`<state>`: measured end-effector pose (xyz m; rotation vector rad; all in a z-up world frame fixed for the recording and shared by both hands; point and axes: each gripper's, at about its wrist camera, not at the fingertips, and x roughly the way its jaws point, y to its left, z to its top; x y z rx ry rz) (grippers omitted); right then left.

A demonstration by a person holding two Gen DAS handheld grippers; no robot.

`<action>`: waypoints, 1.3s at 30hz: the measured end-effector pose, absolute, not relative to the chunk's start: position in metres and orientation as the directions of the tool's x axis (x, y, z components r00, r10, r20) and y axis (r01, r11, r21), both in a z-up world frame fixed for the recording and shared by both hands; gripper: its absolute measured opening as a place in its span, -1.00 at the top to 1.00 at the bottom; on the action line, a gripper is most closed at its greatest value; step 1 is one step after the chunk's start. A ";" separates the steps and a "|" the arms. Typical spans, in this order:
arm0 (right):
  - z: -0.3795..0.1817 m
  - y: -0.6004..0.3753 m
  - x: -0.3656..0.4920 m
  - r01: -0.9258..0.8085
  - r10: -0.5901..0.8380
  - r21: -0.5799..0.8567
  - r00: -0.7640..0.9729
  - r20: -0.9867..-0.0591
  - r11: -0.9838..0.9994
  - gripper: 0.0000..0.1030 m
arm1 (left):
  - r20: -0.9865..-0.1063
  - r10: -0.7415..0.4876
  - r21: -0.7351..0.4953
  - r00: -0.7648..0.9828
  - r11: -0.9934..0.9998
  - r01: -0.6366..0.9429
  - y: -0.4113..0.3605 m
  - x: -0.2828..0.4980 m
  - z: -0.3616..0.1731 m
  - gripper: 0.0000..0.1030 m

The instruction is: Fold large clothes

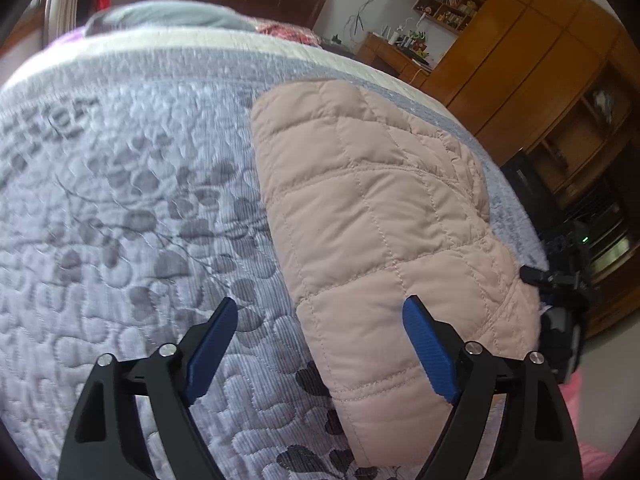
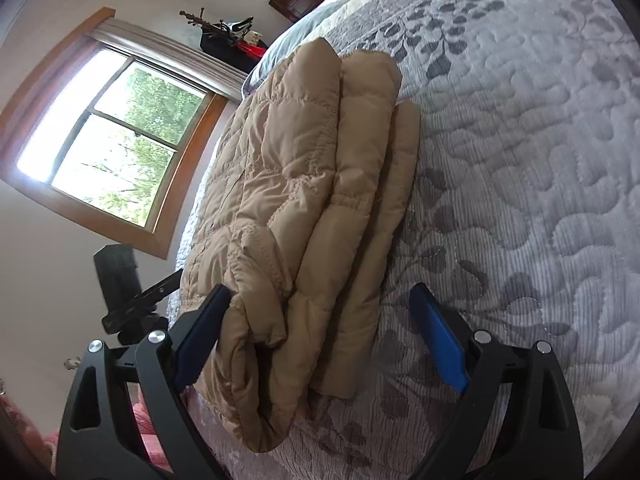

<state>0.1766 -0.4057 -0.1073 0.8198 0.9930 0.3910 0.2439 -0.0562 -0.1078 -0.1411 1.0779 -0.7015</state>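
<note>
Quilted grey leaf-patterned bedding (image 1: 120,200) is spread over the bed, on which the folded beige padded jacket (image 1: 376,216) is laid near the edge, flanked by wooden cabinets (image 1: 520,60) and a window (image 2: 108,136), while both the left tongs (image 1: 320,352) and right tongs (image 2: 324,336) are held wide open, gripping nothing.

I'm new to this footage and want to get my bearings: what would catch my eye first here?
A puffy quilted jacket, folded into a thick bundle, lies on the grey leaf-patterned bedspread near the bed's edge. Both grippers are open: the left gripper straddles its near edge, and the right gripper has the bundle's end between its blue fingers. A bright window glows behind.
</note>
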 end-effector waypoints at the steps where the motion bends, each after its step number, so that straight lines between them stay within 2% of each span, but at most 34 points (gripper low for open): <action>1: -0.109 -0.407 0.178 0.063 0.639 0.765 0.509 -0.577 0.641 -0.75 | -0.751 -0.605 -0.460 0.263 0.766 0.448 -0.055 0.247 -0.111 -0.66; 9: -0.118 -0.397 0.195 0.030 0.677 0.779 0.475 -0.563 0.627 -0.78 | -0.660 -0.747 -0.667 0.080 0.632 0.396 -0.055 0.273 -0.140 -0.68; 13: -0.121 -0.381 0.202 -0.006 0.695 0.773 0.442 -0.567 0.635 -0.78 | -0.623 -0.782 -0.707 0.026 0.576 0.411 -0.069 0.281 -0.144 -0.70; 17: -0.120 -0.365 0.212 -0.038 0.696 0.759 0.431 -0.574 0.650 -0.76 | -0.644 -0.764 -0.682 0.036 0.594 0.426 -0.085 0.283 -0.143 -0.74; 19: -0.118 -0.355 0.217 -0.061 0.691 0.742 0.423 -0.587 0.668 -0.62 | -0.651 -0.758 -0.668 0.054 0.604 0.435 -0.089 0.279 -0.141 -0.69; 20: -0.116 -0.351 0.218 -0.064 0.686 0.736 0.423 -0.591 0.674 -0.57 | -0.653 -0.754 -0.658 0.067 0.609 0.443 -0.089 0.277 -0.139 -0.59; 25: -0.103 -0.345 0.217 -0.095 0.666 0.711 0.452 -0.593 0.697 0.00 | -0.662 -0.737 -0.610 0.135 0.635 0.473 -0.092 0.262 -0.123 -0.19; 30: -0.076 -0.332 0.208 -0.151 0.641 0.667 0.491 -0.589 0.729 0.13 | -0.626 -0.757 -0.597 0.188 0.621 0.508 -0.083 0.245 -0.101 -0.10; 39: -0.020 -0.299 0.261 -0.260 0.589 0.544 0.531 -0.609 0.798 0.13 | -0.549 -0.780 -0.593 0.301 0.618 0.516 -0.045 0.269 -0.069 -0.10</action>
